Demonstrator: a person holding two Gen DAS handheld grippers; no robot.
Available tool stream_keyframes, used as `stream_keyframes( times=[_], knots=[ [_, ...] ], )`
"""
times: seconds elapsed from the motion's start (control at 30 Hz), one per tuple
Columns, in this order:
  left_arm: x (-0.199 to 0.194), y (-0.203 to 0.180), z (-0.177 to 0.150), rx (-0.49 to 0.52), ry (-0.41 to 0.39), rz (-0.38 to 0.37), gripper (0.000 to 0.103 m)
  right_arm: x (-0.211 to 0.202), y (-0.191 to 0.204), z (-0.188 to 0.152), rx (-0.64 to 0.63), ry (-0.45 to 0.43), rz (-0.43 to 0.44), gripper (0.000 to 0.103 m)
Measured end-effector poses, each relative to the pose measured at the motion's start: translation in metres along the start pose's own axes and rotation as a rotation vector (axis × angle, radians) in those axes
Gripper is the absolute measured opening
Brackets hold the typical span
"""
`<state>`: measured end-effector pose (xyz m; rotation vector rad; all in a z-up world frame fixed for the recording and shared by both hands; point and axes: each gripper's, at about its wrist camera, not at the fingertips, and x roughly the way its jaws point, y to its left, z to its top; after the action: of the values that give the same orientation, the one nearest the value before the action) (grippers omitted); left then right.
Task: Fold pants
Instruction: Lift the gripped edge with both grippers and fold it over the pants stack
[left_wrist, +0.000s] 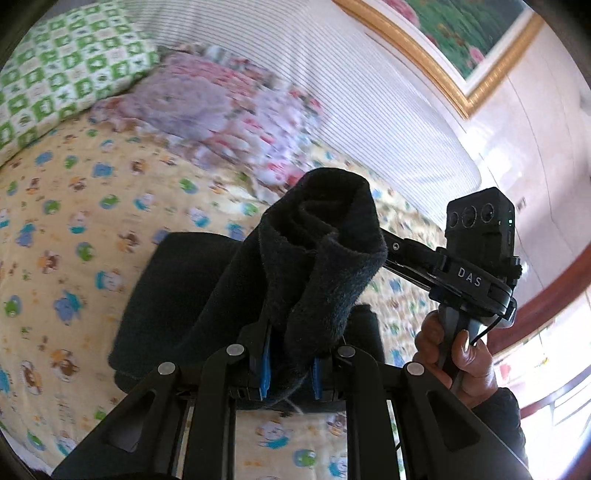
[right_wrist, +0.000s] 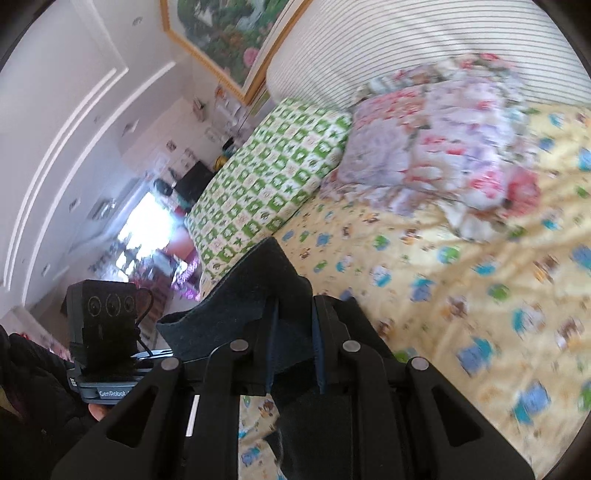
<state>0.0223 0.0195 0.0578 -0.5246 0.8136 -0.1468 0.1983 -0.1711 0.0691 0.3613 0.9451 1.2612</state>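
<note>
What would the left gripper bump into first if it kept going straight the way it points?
Likely the yellow cartoon sheet. The left gripper, clamping the dark pants, aims downward at the bed; depth is unclear.

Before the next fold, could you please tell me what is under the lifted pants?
Under the pants lies the yellow cartoon-print bedsheet, bare around them. Whatever is directly beneath the dark fabric is covered.

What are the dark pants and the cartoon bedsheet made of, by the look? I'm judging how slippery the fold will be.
The pants look like thick, matte fleece or brushed knit: a fuzzy nap shows on the bunched edge held in the left gripper. The bedsheet looks like thin printed cotton, smooth with soft wrinkles, though the fibre can't be confirmed.
</note>
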Motion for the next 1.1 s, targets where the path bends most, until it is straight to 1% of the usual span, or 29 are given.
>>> stream_keyframes(
  times=[0.23,0.3,0.33,0.37,0.43,0.5,0.6,0.67,0.8,0.97,1.1],
  knots=[
    [0.015,-0.035,-0.017,0.091,0.032,0.009,0.015,-0.042,-0.016,-0.027,0.048,-0.095,-0.005,0.018],
    [0.021,-0.042,-0.022,0.113,0.044,0.015,0.015,-0.052,-0.02,-0.034,0.063,-0.12,-0.005,0.015],
    [0.025,-0.044,-0.024,0.12,0.058,0.019,0.016,-0.058,-0.025,-0.039,0.075,-0.138,-0.003,0.002],
    [0.03,-0.046,-0.026,0.125,0.073,0.024,0.016,-0.064,-0.029,-0.043,0.088,-0.158,0.004,0.0],
    [0.041,-0.05,-0.034,0.141,0.1,0.033,0.015,-0.079,-0.038,-0.051,0.117,-0.215,0.016,0.0],
    [0.05,-0.054,-0.04,0.159,0.112,0.048,0.015,-0.085,-0.045,-0.057,0.142,-0.216,-0.007,0.0],
    [0.059,-0.063,-0.053,0.206,0.123,0.068,0.015,-0.088,-0.052,-0.071,0.164,-0.214,-0.012,0.0],
    [0.064,-0.069,-0.06,0.246,0.12,0.089,0.015,-0.088,-0.055,-0.078,0.172,-0.216,-0.004,0.0],
    [0.07,-0.078,-0.068,0.285,0.115,0.107,0.015,-0.09,-0.06,-0.091,0.187,-0.227,-0.006,0.0],
    [0.084,-0.087,-0.072,0.339,0.105,0.139,0.016,-0.091,-0.068,-0.103,0.219,-0.229,-0.028,0.0],
    [0.078,-0.086,-0.071,0.352,0.097,0.117,0.026,-0.089,-0.072,-0.105,0.241,-0.215,-0.058,0.001]
  ],
)
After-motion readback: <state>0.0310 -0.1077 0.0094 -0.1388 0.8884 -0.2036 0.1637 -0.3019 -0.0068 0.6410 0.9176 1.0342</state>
